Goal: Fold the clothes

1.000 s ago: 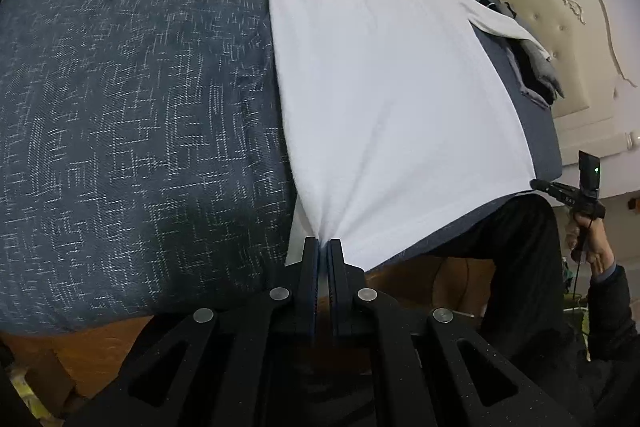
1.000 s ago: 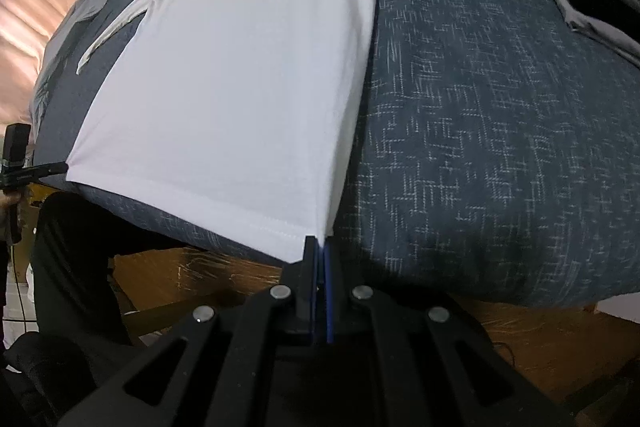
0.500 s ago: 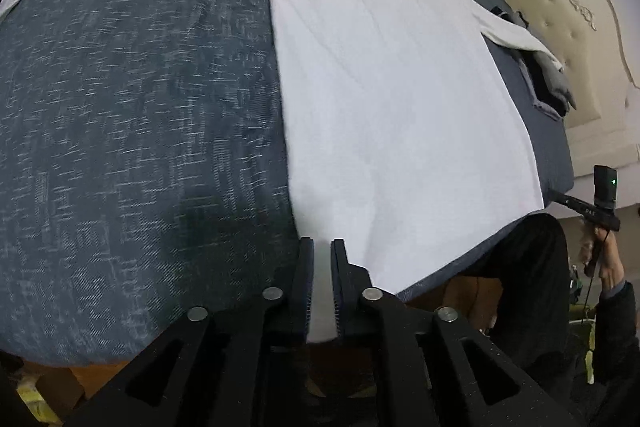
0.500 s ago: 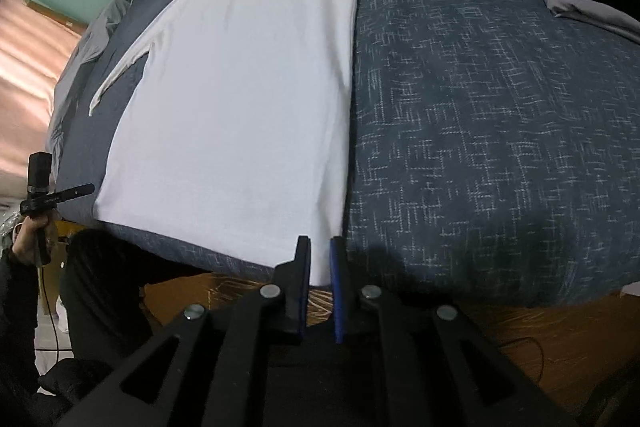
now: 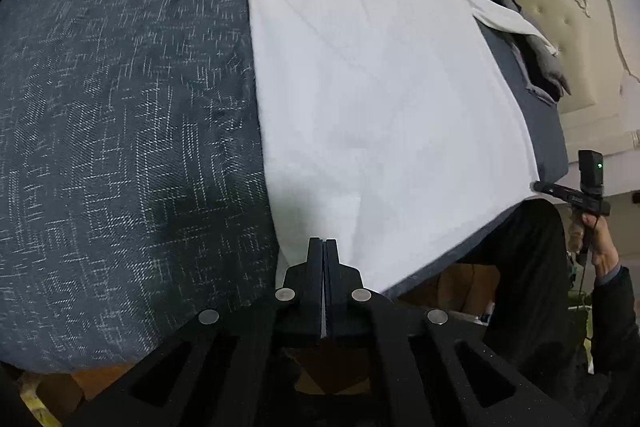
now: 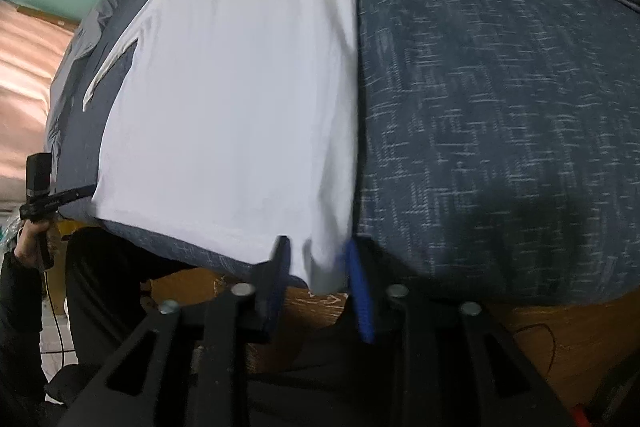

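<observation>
Fingers (image 5: 314,267) on left have reclosed on shirt (image 5: 360,87).

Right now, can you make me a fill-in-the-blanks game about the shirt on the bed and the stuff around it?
1. The soft cotton shirt spread flat on the dark blue flecked woven bedspread is coloured ___.
2. Each sleeve of that shirt is ___, not short.
3. The person standing at the edge of the bed wears trousers coloured ___.

Missing words: white; long; black.
</observation>
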{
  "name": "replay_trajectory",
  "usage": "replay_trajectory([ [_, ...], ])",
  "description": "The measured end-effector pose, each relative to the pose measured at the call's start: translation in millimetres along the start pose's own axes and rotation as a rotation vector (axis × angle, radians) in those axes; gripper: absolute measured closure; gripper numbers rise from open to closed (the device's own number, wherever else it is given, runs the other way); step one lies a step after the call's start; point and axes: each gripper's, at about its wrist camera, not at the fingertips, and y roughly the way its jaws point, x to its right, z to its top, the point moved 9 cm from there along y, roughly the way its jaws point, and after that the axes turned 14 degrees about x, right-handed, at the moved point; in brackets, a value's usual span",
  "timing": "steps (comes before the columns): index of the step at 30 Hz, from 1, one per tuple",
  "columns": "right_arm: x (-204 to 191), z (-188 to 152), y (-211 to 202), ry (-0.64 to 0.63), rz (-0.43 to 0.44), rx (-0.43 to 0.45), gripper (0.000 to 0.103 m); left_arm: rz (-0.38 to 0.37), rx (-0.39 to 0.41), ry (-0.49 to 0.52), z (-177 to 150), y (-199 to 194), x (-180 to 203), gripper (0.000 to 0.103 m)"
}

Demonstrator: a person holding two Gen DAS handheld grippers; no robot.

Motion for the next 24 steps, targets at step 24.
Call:
replay_trajectory([
  [24, 2.8, -2.4, -13.3, -0.030, -0.011, 0.040, 0.099, 0.045, -0.027, -0.022, -9.4, 4.3, -4.1, 0.089],
])
